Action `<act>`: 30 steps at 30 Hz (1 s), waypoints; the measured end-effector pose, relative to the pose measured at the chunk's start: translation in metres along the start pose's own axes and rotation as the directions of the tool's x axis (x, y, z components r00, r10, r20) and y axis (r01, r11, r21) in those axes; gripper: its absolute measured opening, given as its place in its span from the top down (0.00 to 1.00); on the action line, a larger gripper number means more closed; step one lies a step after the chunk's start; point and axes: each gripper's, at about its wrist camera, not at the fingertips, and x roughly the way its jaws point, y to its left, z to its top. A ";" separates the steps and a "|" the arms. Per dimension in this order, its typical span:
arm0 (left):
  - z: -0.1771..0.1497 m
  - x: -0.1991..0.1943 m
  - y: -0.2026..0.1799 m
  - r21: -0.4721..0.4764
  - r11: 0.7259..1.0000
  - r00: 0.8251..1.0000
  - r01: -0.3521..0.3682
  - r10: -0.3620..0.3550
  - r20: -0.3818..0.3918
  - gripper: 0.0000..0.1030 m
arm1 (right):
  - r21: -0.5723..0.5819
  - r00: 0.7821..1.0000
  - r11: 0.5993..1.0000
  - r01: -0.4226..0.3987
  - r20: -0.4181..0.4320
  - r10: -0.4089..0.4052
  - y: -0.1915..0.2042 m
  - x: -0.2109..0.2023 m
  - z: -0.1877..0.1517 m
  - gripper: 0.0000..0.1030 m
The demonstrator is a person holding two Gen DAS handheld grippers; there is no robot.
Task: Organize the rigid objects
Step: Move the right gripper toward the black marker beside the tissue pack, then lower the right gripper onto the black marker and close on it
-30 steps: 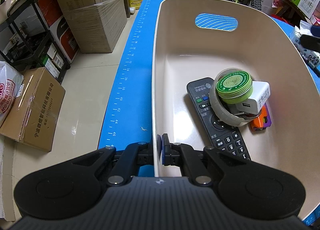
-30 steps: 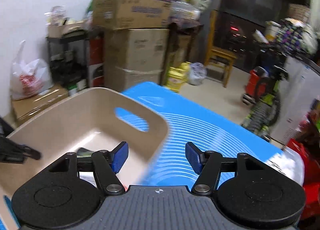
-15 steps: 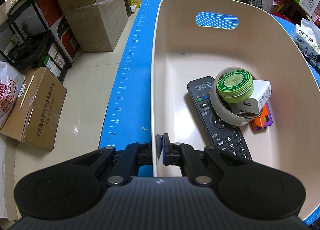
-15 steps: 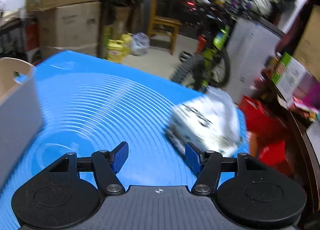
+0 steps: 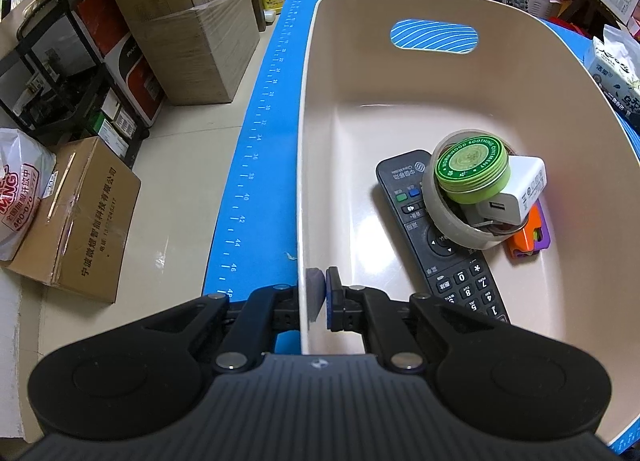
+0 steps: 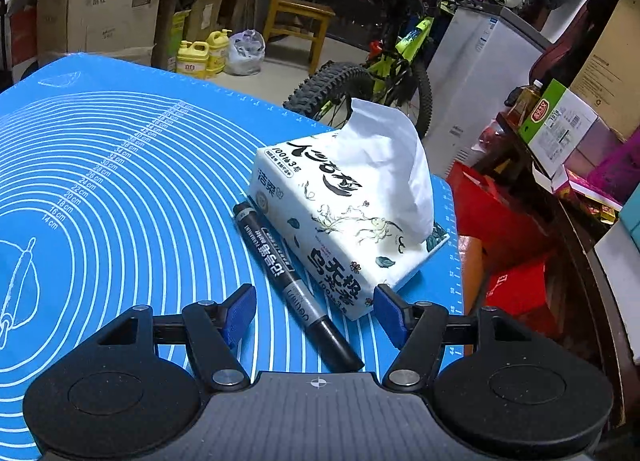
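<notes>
My left gripper [image 5: 316,297] is shut on the near left wall of a beige plastic basket [image 5: 520,73]. In the basket lie a black remote [image 5: 440,241], a grey bowl [image 5: 448,217] with a green round tin [image 5: 472,169] and a white charger [image 5: 524,189], and an orange and purple item [image 5: 528,237]. My right gripper [image 6: 316,313] is open and empty, low over the blue mat [image 6: 120,189]. A black marker [image 6: 292,285] lies between its fingers, beside a white tissue pack [image 6: 340,213].
The mat's right edge [image 6: 456,261] is just past the tissue pack. Cardboard boxes [image 5: 192,21] and a black rack [image 5: 60,73] stand on the floor to the left. A bicycle [image 6: 380,73] and red bags [image 6: 504,229] stand beyond the table.
My right gripper has swung right, away from the basket, and come down over the marker by the tissue pack. My left gripper has kept its hold on the basket wall.
</notes>
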 end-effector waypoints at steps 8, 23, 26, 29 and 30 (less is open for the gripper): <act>-0.001 0.000 0.000 0.004 1.000 1.000 -0.002 0.002 0.002 0.92 | 0.048 1.000 0.999 0.002 -0.011 -0.001 -0.007 -0.003 -0.014 0.35; 0.001 0.000 -0.002 0.009 1.000 1.000 -0.017 0.017 -0.002 0.91 | 0.084 0.995 0.993 -0.082 -0.052 0.086 -0.013 0.014 -0.013 0.59; 0.000 0.000 -0.002 0.009 1.000 1.000 -0.016 0.016 -0.001 0.91 | 0.065 0.995 0.994 -0.084 -0.047 0.087 -0.012 0.007 -0.013 0.69; 0.000 0.000 -0.002 0.010 1.000 1.000 -0.018 0.018 -0.001 0.91 | 0.020 0.996 0.997 -0.078 -0.040 0.079 -0.005 -0.001 -0.018 0.75; 0.000 0.000 -0.002 0.011 1.000 1.000 -0.019 0.019 -0.001 0.91 | 0.016 0.996 0.997 -0.078 -0.036 0.078 -0.004 -0.003 -0.019 0.75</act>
